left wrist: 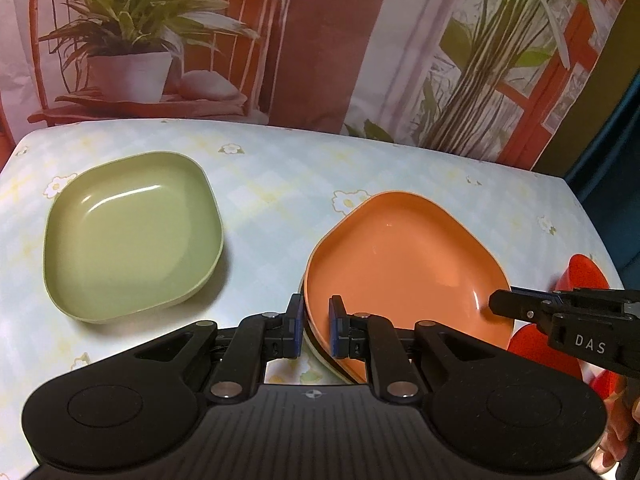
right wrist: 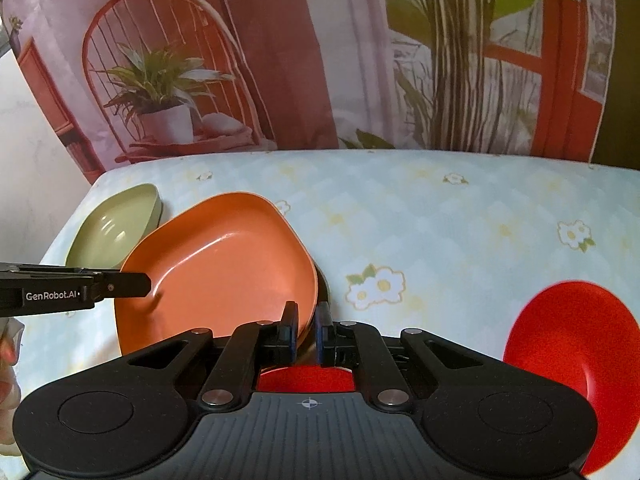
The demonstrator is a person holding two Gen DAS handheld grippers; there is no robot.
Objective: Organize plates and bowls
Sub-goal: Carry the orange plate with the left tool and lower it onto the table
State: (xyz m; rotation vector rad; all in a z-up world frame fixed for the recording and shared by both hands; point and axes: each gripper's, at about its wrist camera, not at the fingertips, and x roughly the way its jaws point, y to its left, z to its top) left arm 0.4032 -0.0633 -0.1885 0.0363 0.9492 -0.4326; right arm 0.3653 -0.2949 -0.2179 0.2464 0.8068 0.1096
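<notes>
The orange plate [left wrist: 404, 264] sits tilted on the flowered worktop [left wrist: 272, 184], atop other plates. The left hand-held gripper [left wrist: 316, 326] and the right hand-held gripper [right wrist: 306, 330] each clamp its near rim. A green plate [left wrist: 132, 236] lies apart to the left; red bowls [right wrist: 576, 356] sit right.

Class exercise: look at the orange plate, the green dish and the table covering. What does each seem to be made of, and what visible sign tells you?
Orange plate: probably plastic or melamine, glossy; sharp highlights, uniform colour, thin rim.
Green dish: likely the same, semi-gloss; softer highlight streaks.
Table covering: looks like printed vinyl or oilcloth; flower pattern, slight sheen, though fabric can't be excluded.
</notes>
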